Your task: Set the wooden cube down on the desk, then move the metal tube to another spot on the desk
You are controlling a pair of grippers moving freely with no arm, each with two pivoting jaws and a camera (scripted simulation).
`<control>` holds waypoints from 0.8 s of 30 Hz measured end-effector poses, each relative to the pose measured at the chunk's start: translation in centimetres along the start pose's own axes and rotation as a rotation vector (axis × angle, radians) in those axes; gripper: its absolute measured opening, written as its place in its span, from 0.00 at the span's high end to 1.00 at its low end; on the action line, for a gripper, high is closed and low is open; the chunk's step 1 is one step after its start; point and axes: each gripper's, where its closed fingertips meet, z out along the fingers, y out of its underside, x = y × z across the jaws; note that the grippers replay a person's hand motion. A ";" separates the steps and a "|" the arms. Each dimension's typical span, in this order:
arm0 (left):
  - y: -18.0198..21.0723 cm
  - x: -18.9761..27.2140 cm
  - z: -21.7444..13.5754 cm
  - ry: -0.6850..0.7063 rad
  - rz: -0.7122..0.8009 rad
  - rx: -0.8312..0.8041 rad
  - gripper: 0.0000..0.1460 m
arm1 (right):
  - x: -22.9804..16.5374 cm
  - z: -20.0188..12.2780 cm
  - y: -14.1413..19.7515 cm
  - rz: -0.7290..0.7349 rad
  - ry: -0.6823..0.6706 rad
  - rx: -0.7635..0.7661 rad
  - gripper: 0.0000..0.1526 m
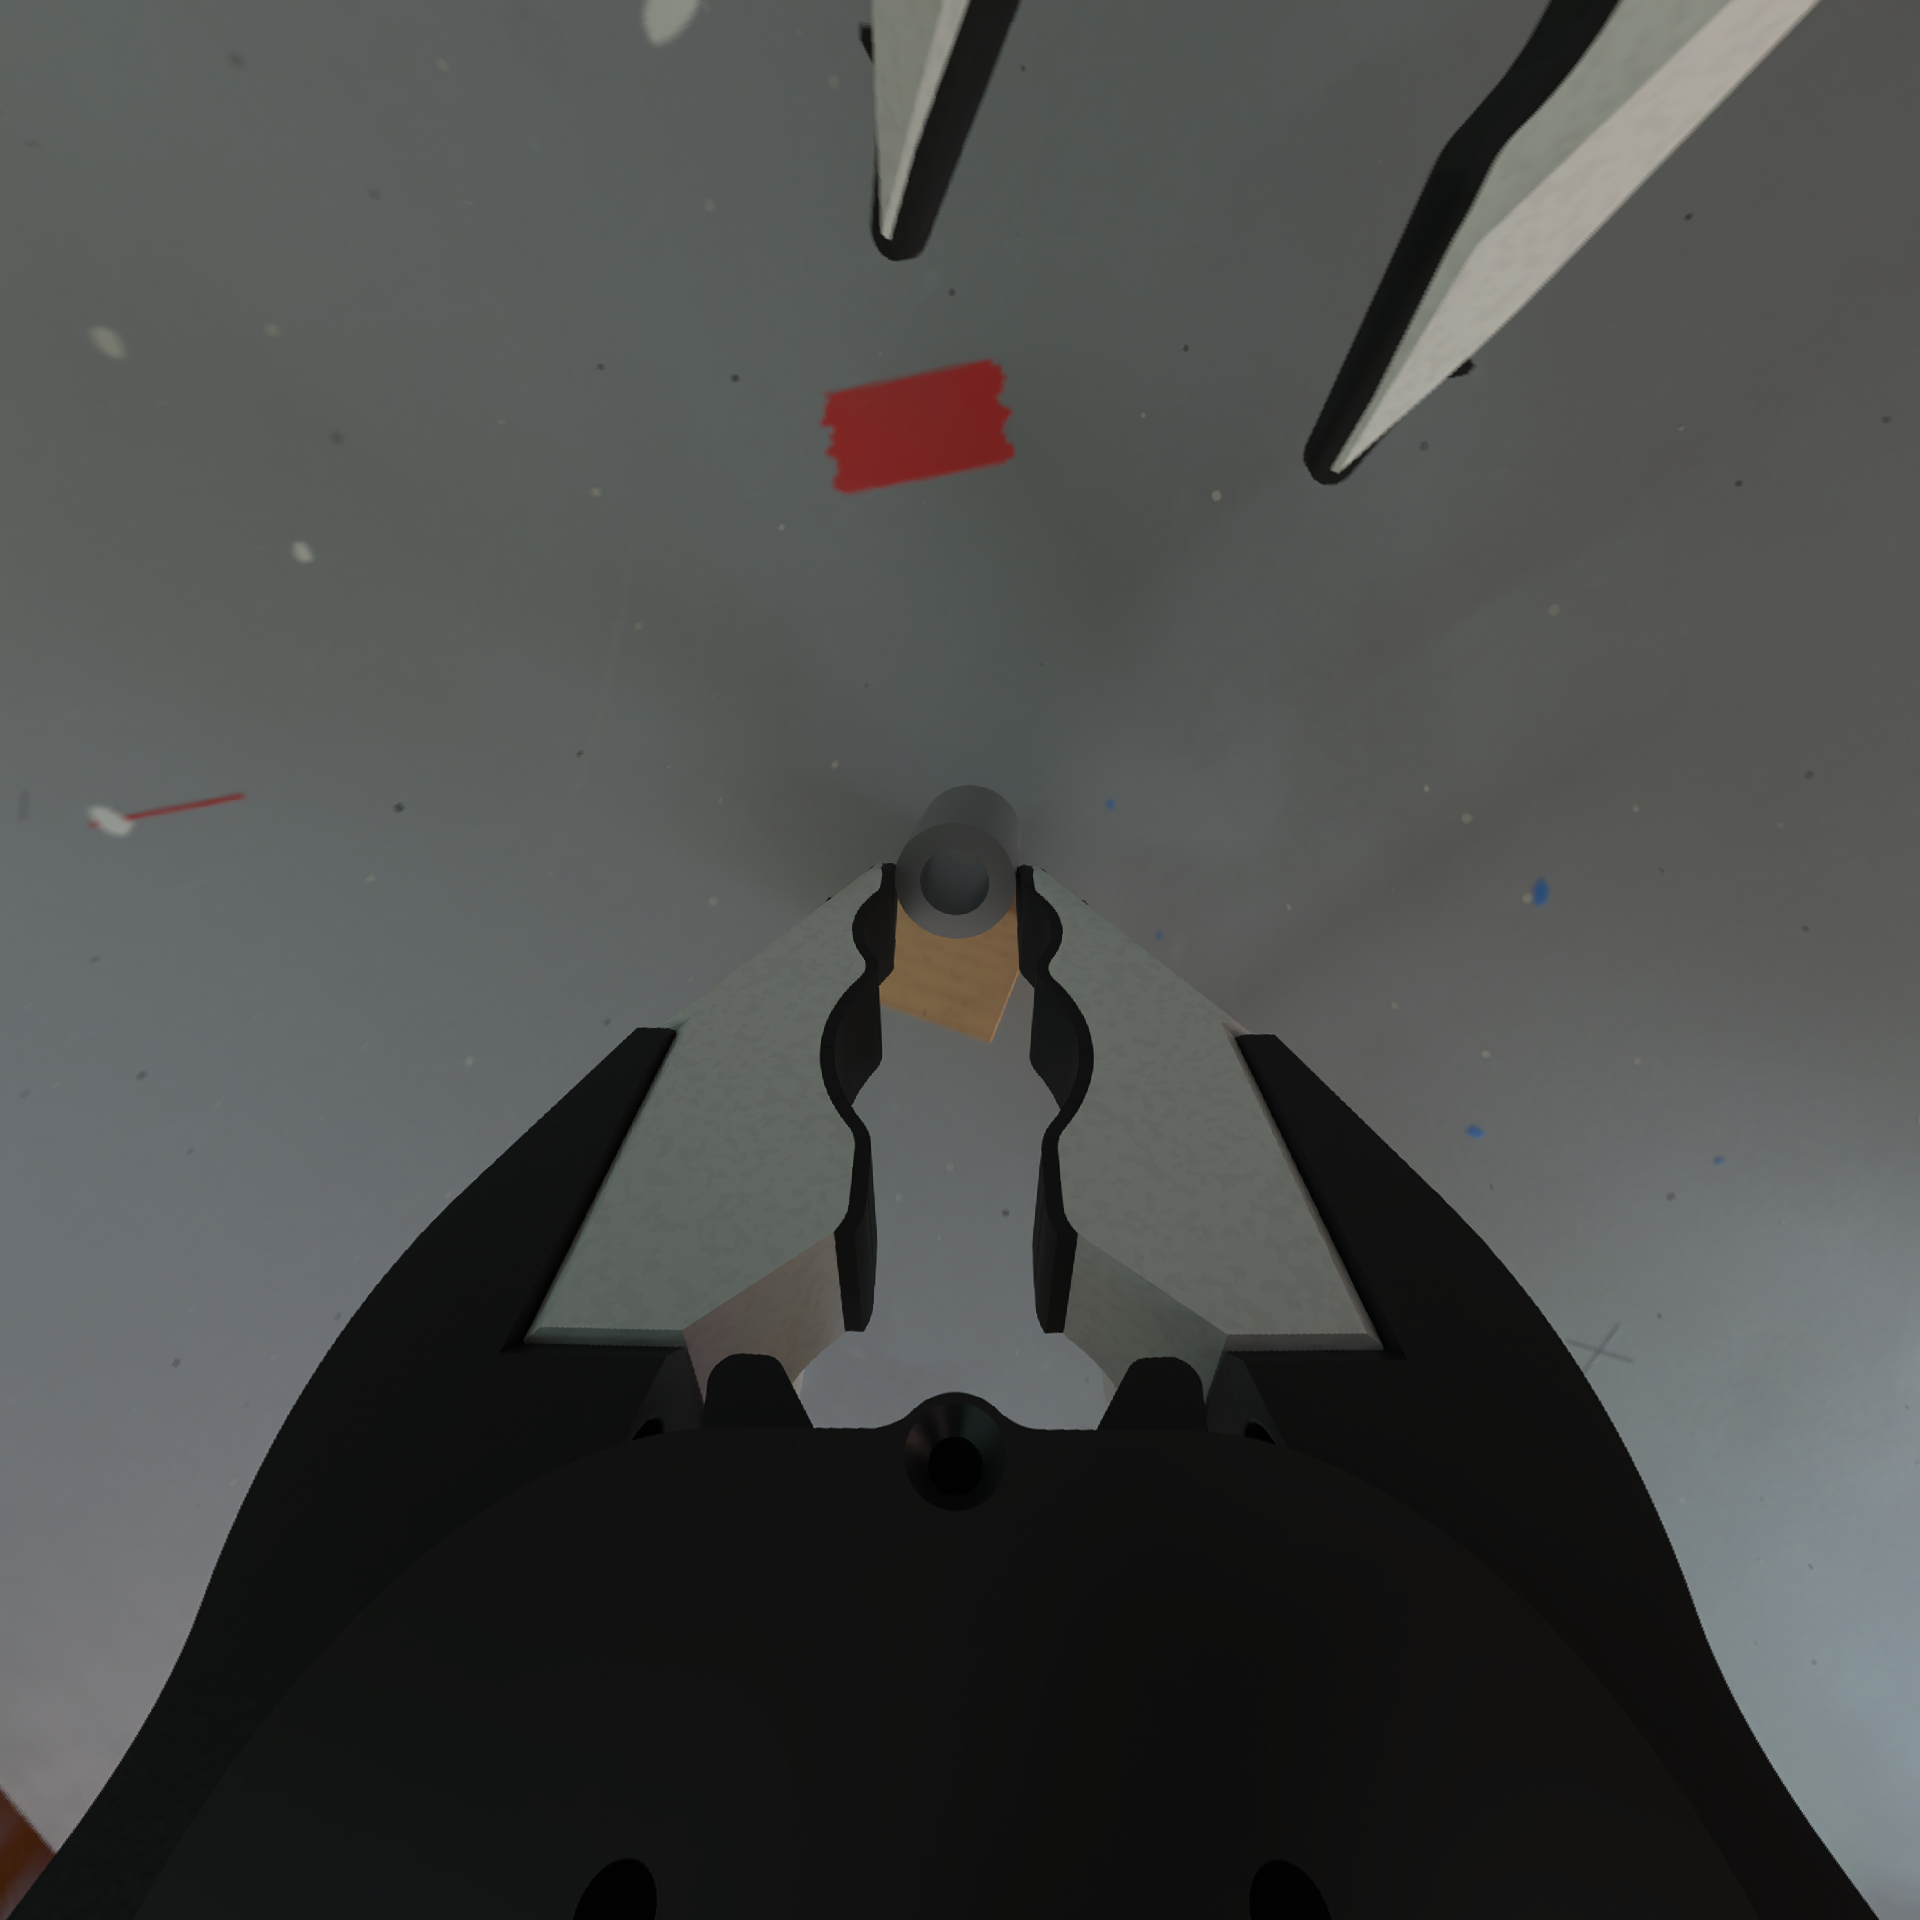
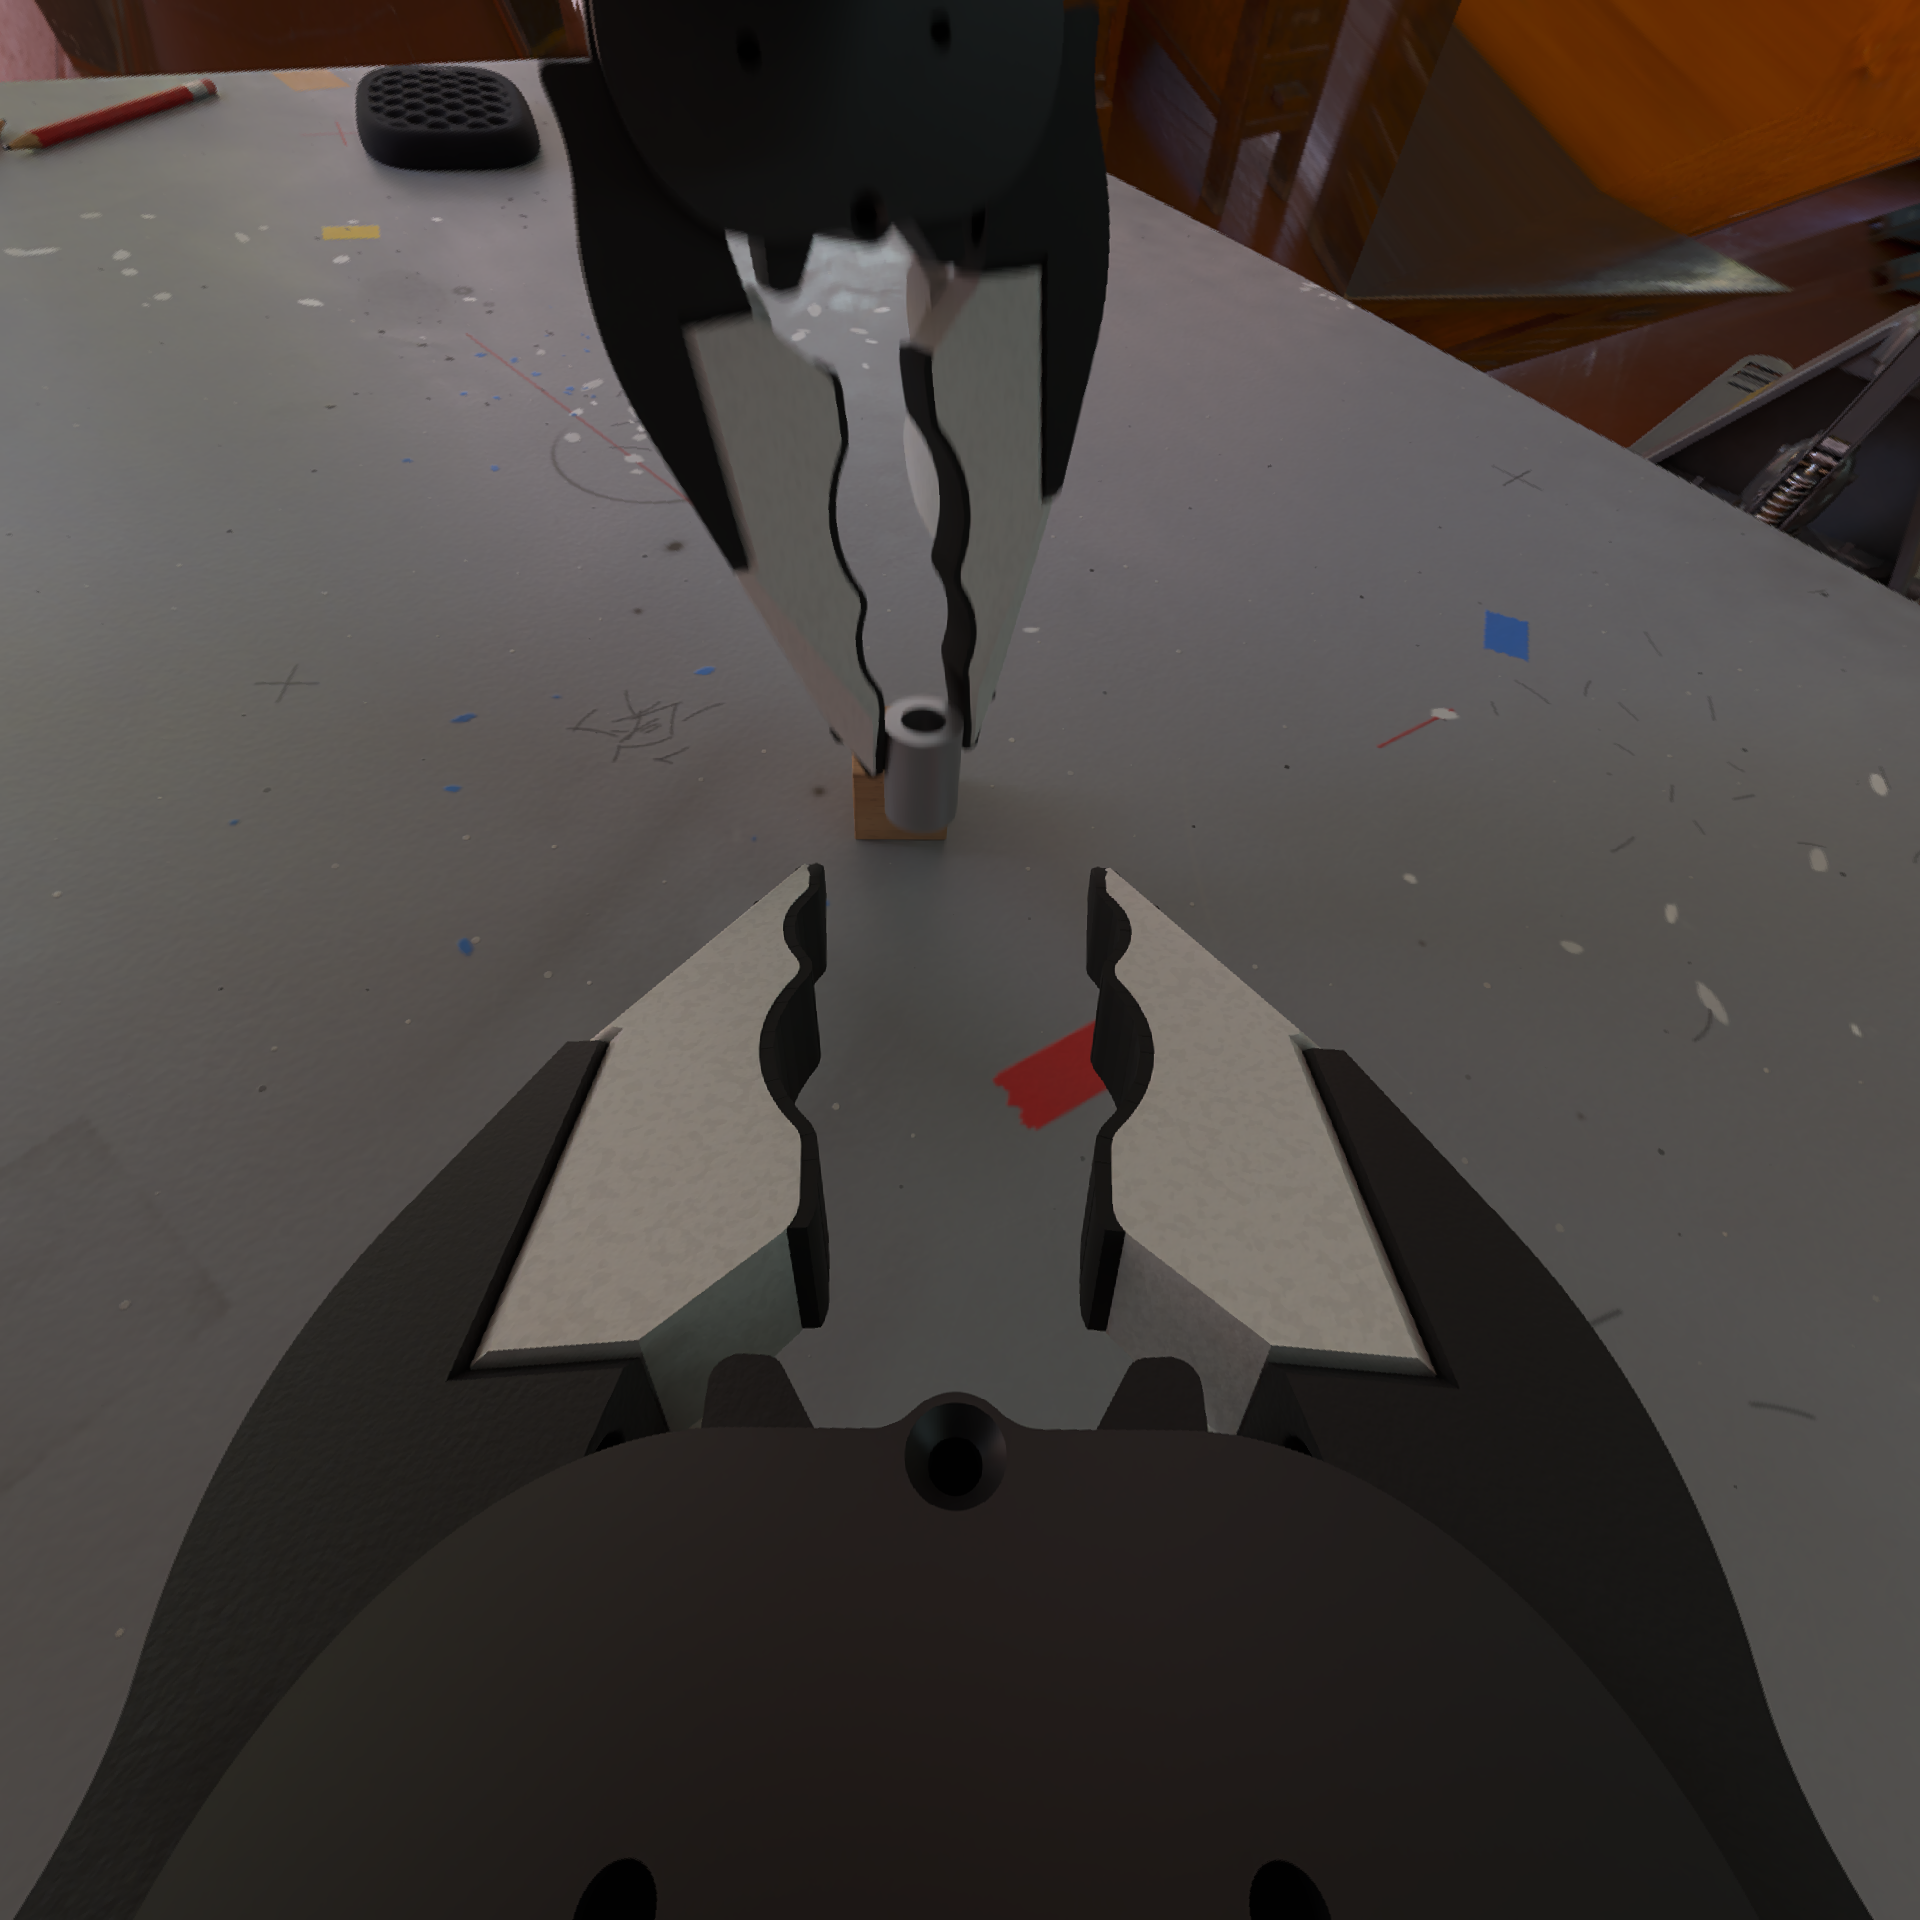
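Note:
A short grey metal tube (image 1: 954, 883) stands upright between the fingertips of my left gripper (image 1: 956, 873), which is shut on its upper part. In the right wrist view the tube (image 2: 920, 779) hangs at or just above the grey desk (image 2: 312, 935); I cannot tell if it touches. The wooden cube (image 2: 871, 816) sits on the desk right behind the tube, beneath the left gripper (image 2: 920, 732); it also shows between the left fingers (image 1: 945, 987). My right gripper (image 2: 956, 883) is open and empty, a short way in front of the tube, and shows in the left wrist view (image 1: 1110, 358).
A red tape patch (image 1: 916, 426) lies on the desk between the two grippers, under my right fingers (image 2: 1044, 1075). A black perforated pad (image 2: 447, 114) and a red pencil (image 2: 114, 114) lie far back left. The desk edge (image 2: 1455, 343) runs along the right.

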 end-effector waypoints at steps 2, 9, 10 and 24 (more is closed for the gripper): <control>-0.1 0.1 1.3 0.006 0.004 -0.016 0.85 | 0.1 -0.1 0.0 0.002 0.002 0.002 0.67; -0.1 0.1 2.9 -0.003 0.007 -0.028 0.85 | 0.0 0.0 0.5 -0.006 -0.008 -0.022 0.67; -0.1 0.1 2.9 -0.007 0.011 -0.030 0.85 | 0.0 0.0 0.5 -0.008 -0.009 -0.026 0.66; 3.8 -4.6 -9.9 -0.346 -0.293 0.427 0.79 | -0.1 0.1 0.4 -0.006 -0.009 -0.026 0.67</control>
